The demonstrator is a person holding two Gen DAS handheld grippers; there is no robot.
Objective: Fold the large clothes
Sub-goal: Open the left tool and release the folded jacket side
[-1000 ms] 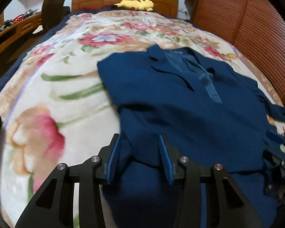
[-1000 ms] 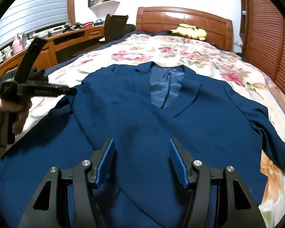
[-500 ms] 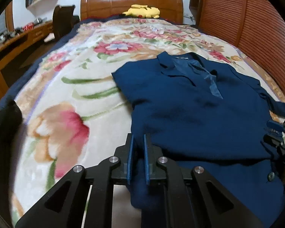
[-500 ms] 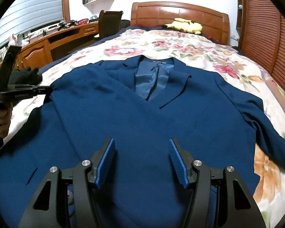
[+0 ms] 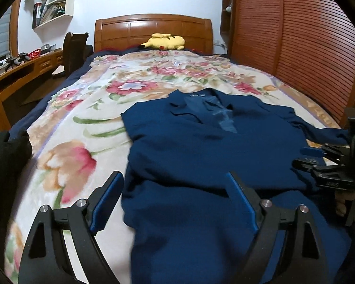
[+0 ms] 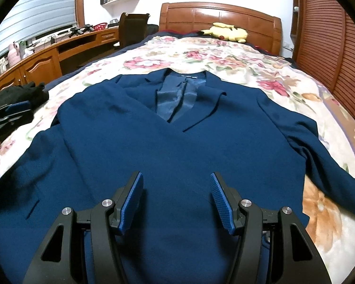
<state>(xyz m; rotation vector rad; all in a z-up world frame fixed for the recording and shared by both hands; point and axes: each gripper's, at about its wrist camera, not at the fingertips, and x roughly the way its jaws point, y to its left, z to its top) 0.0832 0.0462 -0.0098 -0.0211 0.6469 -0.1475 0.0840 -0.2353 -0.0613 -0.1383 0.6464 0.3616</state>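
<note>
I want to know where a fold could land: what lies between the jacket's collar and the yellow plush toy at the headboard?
Only floral blanket separates blue jacket from yellow plush toy, seen in both views.

— We've got the jacket (image 6: 177,146) lying flat on the bed (image 6: 260,71), collar toward the headboard (image 6: 220,16).
— And we see the plush toy (image 6: 227,32) on the bed, right against that headboard.
— The chair (image 6: 132,28) and the surface (image 6: 66,45) stand left of the bed; the slatted wall (image 6: 331,35) runs along our right.
</note>
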